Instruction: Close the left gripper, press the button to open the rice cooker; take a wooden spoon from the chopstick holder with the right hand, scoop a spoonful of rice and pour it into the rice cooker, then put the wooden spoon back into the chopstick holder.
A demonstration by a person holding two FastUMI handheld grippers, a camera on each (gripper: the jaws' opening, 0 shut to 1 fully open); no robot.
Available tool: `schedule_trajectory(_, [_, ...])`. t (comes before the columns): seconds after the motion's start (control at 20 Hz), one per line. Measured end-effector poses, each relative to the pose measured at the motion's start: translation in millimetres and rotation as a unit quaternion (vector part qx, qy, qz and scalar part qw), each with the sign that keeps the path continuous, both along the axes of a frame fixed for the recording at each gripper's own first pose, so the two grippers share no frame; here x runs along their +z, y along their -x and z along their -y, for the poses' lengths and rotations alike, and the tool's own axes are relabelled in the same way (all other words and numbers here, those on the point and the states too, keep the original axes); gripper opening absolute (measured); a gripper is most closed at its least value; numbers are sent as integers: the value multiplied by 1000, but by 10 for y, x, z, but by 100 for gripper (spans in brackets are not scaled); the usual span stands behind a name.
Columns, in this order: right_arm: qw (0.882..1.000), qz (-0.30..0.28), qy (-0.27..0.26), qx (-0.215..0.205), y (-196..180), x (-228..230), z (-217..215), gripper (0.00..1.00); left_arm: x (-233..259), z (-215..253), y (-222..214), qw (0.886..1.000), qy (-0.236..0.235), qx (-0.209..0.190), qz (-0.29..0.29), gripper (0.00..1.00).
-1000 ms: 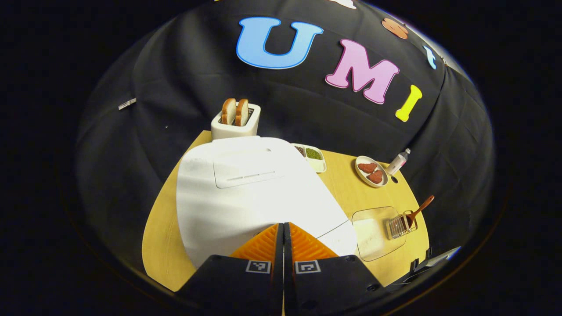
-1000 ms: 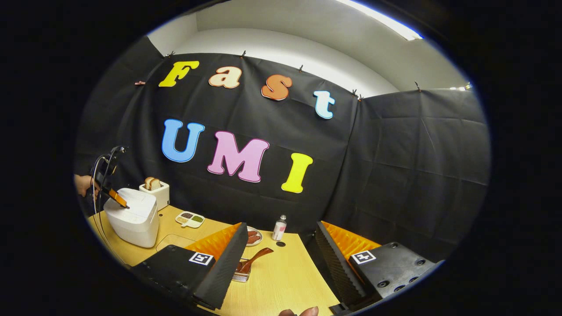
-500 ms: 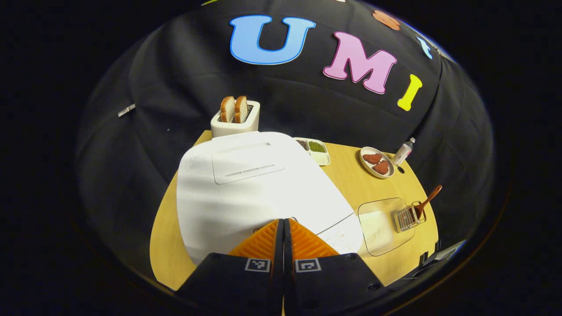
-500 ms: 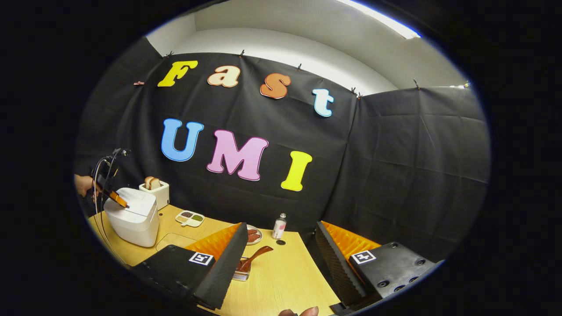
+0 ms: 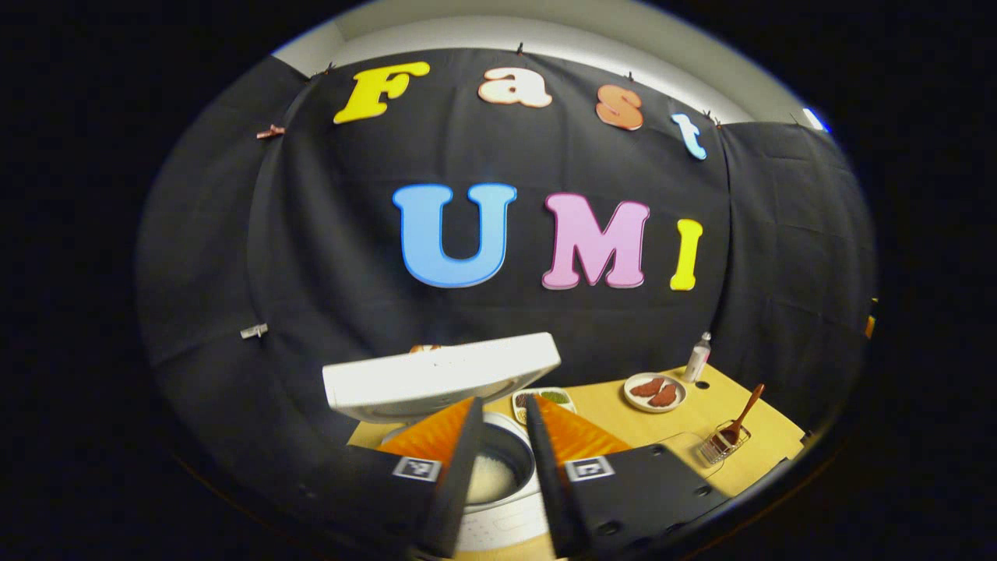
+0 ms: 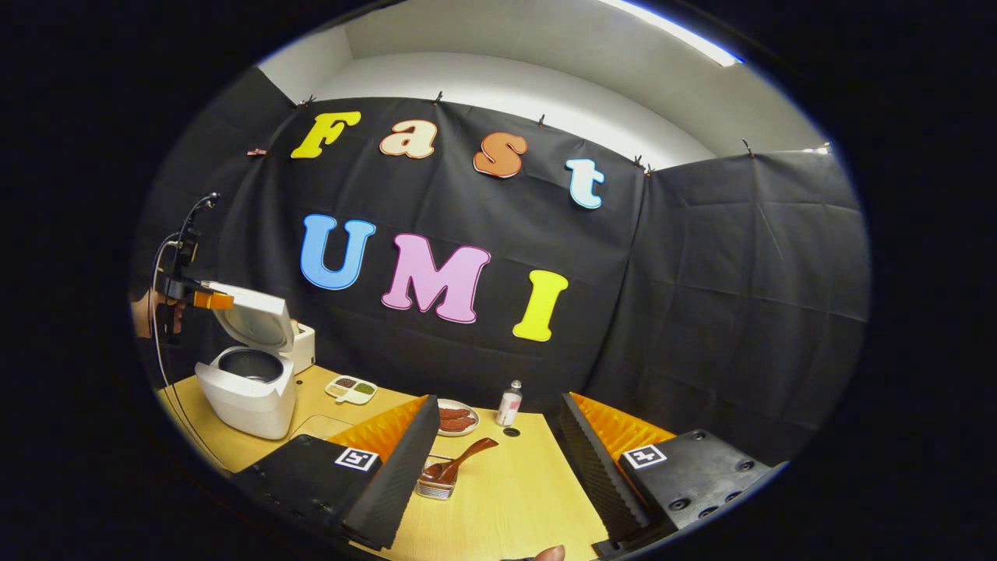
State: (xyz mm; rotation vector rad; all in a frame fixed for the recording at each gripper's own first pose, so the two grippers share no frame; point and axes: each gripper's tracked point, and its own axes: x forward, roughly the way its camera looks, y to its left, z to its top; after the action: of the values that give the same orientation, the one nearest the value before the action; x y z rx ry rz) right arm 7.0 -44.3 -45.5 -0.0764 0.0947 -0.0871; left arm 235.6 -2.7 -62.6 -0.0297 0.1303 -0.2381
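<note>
Reaching for the wooden spoon [image 6: 459, 461] comes next: the rice cooker [image 6: 248, 389] stands open at your far left. Your right gripper [image 6: 494, 471] gapes wide and empty, the left gripper [image 5: 498, 467] slightly parted, also empty. Straddle the handle above the chopstick holder [image 6: 436, 488], then squeeze.

Rice cooker [image 6: 248, 389] lid [image 5: 440, 375] now up; left claw [image 5: 498, 425] raised off it (fingers slightly parted).

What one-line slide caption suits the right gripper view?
Open right gripper hovers over the wooden spoon in its wire holder; the white rice cooker stands open at far left.
</note>
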Motion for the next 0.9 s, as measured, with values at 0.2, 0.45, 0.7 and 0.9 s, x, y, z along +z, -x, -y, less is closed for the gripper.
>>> schedule_trajectory(0.2, [998, -19, -49, 29, 4, -137, -165, 98, 381, 110, 452, 998, -16, 8, 59, 98])
schedule_trajectory(0.45, [996, -26, -79, 43, -54, -317, -178, 98, 749, 373, 1249, 994, 39, -2, 105, 98])
schedule_trajectory(0.7, [995, -32, -71, 57, -129, -492, -160, 98, 752, 189, 1877, 992, 68, 42, 102, 98])
schedule_trajectory(0.9, [993, -54, -81, 73, -225, -718, -176, 98, 615, 0, 2219, 990, 79, 91, 74, 95])
